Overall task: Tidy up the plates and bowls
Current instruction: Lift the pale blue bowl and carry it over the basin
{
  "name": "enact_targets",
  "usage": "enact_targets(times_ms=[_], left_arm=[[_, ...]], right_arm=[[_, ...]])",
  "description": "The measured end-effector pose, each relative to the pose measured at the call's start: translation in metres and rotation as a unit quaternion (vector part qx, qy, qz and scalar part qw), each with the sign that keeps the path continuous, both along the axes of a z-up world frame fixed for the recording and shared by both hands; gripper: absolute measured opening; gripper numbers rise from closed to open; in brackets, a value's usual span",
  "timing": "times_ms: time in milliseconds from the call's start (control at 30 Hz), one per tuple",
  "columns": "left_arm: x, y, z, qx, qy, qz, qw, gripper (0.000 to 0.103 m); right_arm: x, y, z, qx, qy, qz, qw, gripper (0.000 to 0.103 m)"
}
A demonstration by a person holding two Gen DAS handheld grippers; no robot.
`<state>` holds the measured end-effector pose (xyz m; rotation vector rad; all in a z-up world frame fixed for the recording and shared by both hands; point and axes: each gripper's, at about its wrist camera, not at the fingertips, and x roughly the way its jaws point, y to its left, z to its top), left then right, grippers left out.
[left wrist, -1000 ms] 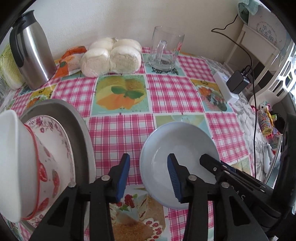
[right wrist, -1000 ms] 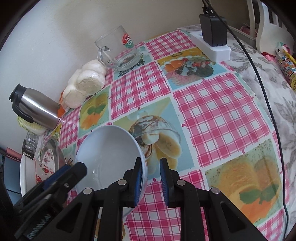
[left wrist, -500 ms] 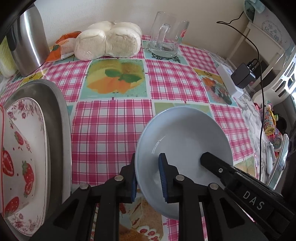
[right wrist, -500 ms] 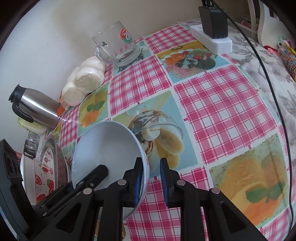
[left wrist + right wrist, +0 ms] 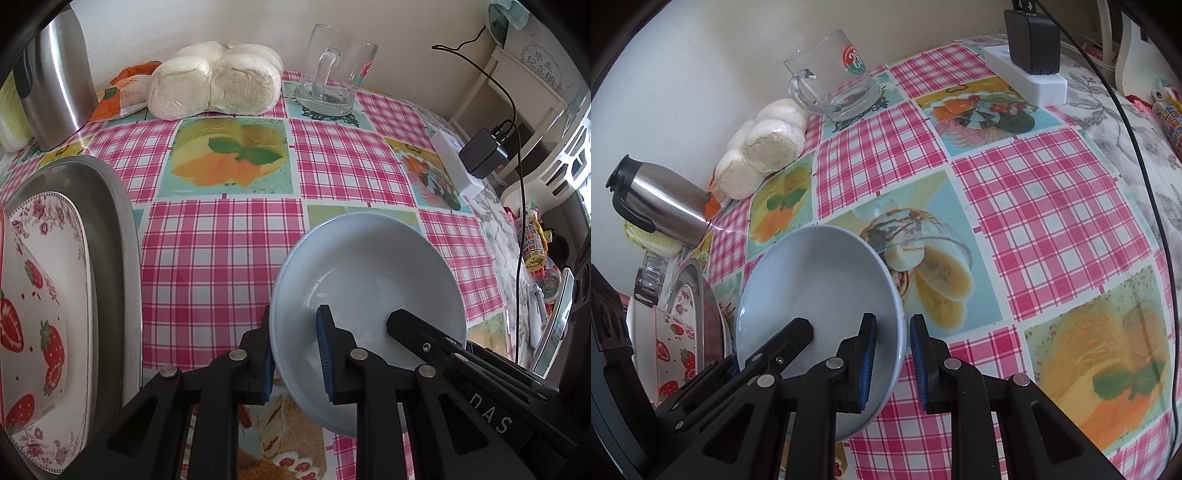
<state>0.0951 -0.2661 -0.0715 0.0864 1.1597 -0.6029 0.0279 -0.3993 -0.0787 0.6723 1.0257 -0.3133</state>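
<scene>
A shallow pale-blue ceramic bowl (image 5: 369, 273) sits tilted above the desk (image 5: 221, 243), which wears a pink-checked oilcloth with fruit and dessert pictures. The left gripper (image 5: 295, 354) straddles the bowl's near-left rim, one blue pad outside and one inside; the pads look set against the wall, though full contact cannot be told. The right gripper (image 5: 892, 363) straddles the opposite rim the same way, its outer pad showing a thin gap from the bowl. To the left, close beside the bowl, a grey metal tray (image 5: 118, 236) carries a flowered white plate (image 5: 70, 229) and a strawberry-printed white bowl (image 5: 26, 314). Between tray and blue bowl lies a strip of bare cloth; beyond the bowl the cloth runs open to a clear glass mug (image 5: 834, 81) with a round red-and-green badge reading "28", a bag of white steamed buns (image 5: 218, 81) and a steel thermos jug (image 5: 661, 201) along the wall. The right gripper's arm reads "DAS". A white power strip (image 5: 1027, 77) with a black charger lies at the far right edge.
</scene>
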Motion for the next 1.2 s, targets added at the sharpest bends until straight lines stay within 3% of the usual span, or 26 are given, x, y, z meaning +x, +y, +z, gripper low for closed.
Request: enact_targets(times_ms=[533, 867, 1200], left_arm=[[0.001, 0.002, 0.007, -0.012, 0.007, 0.003, 0.9999, 0.019], [-0.002, 0.022, 0.072, -0.065, -0.037, 0.013, 0.9971, 0.019], [-0.016, 0.034, 0.124, -0.09, -0.086, -0.008, 0.9922, 0.019]], right_arm=[[0.001, 0.003, 0.009, -0.02, -0.003, 0.005, 1.0, 0.019], [-0.008, 0.013, 0.068, -0.037, -0.074, 0.003, 0.997, 0.019], [-0.024, 0.032, 0.127, -0.08, -0.124, -0.014, 0.989, 0.019]])
